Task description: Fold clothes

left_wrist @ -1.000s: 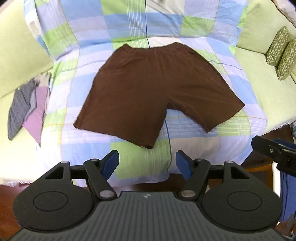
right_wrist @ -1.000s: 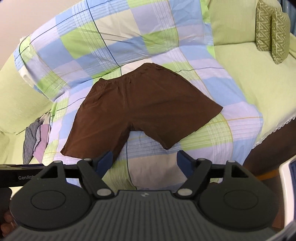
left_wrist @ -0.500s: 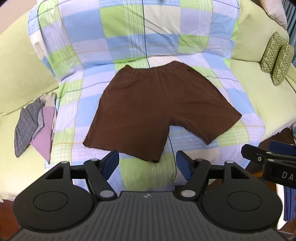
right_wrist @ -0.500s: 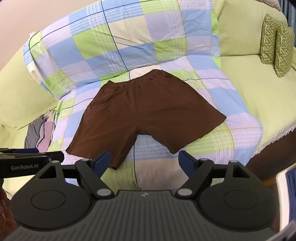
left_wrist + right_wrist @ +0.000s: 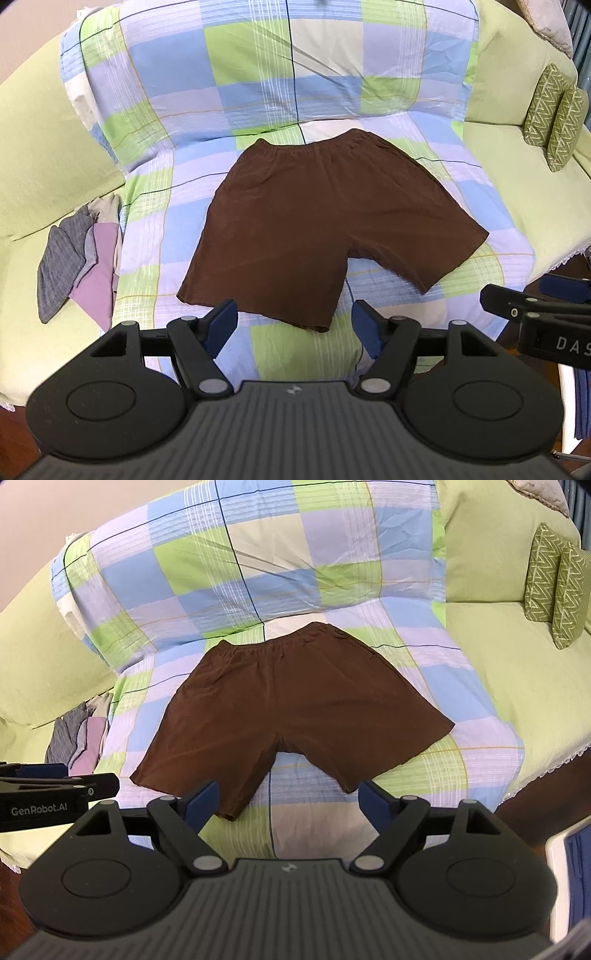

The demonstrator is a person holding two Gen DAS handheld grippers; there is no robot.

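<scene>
Brown shorts (image 5: pixel 325 225) spread flat on the checked blanket (image 5: pixel 280 81) over the green sofa (image 5: pixel 524 192), waistband at 12 o'clock, both leg hems toward 6. Left gripper (image 5: pixel 293 323) released and empty, hovering just short of the near hem. Right gripper (image 5: pixel 288 800) likewise empty, jaws wide apart. Folding apparently not yet begun. Next, probably: descend, pinch one leg's outer edge, carry it across onto the other. Pile of grey and lilac clothes (image 5: pixel 77 258) at 9 o'clock.

The brown shorts (image 5: pixel 325 225) are looking like soft matt cloth, the checked sheet (image 5: pixel 295 74) thin creased cotton perhaps, and the left gripper (image 5: pixel 293 325) is showing matt black plastic.
</scene>
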